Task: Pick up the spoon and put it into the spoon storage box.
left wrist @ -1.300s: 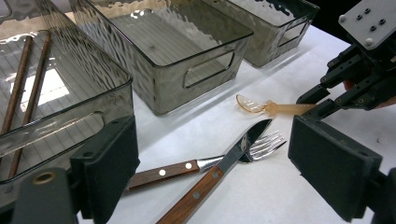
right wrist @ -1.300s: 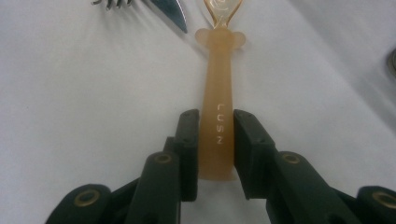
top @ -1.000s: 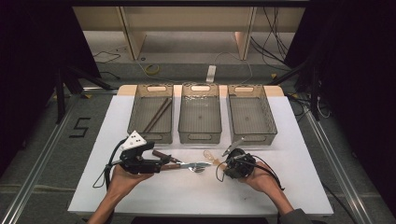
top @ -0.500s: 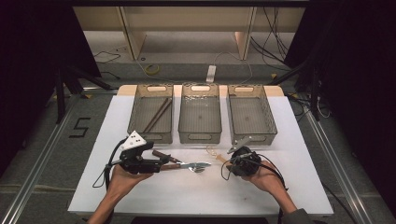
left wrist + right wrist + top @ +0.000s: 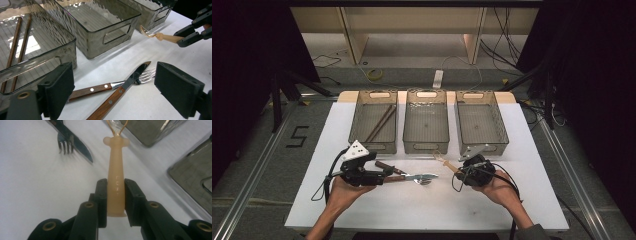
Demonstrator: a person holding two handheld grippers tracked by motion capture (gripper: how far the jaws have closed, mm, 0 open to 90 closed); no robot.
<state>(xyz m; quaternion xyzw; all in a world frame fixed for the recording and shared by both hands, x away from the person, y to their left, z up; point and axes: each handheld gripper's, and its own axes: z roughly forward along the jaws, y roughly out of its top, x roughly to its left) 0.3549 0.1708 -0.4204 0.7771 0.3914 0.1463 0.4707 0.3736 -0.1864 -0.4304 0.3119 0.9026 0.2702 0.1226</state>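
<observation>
Presently, one white-covered table [image 5: 532, 200] is listed, bearing three smoked-plastic bins in a row at its far side.

- Left bin [image 5: 373, 122]: two brown chopsticks [image 5: 379, 122] are held in it, laid lengthwise.
- Middle bin [image 5: 426, 120] and right bin [image 5: 480, 120]: nothing is seen in either.
- Utensil with a tan handle [image 5: 115, 190] and a clear looped head: it is pinched by the handle between the jaws of the right gripper [image 5: 462, 170], which are pressed against both of its sides. It appears to be carried just above the table, although that cannot be told for certain. Its long axis runs straight out from the jaws, with the head pointed toward the gap between the near walls of the middle and right bins — both stand just beyond the head.
- Knife [image 5: 125, 87] and fork [image 5: 105, 87], both wooden-handled: they are laid on the table before the bins, the knife blade crossed over the fork near its tines.
- Left gripper [image 5: 387, 174]: its jaws are spread wide, with nothing between the pads. The knife and fork lie directly ahead of and below the jaws, handles toward them and tips away — this is the nearer hand to the pair.

Judged from the layout, sorting into the bins is in hand, and the coming move depends on a short forward carry of the tan-handled utensil over a bin wall.
</observation>
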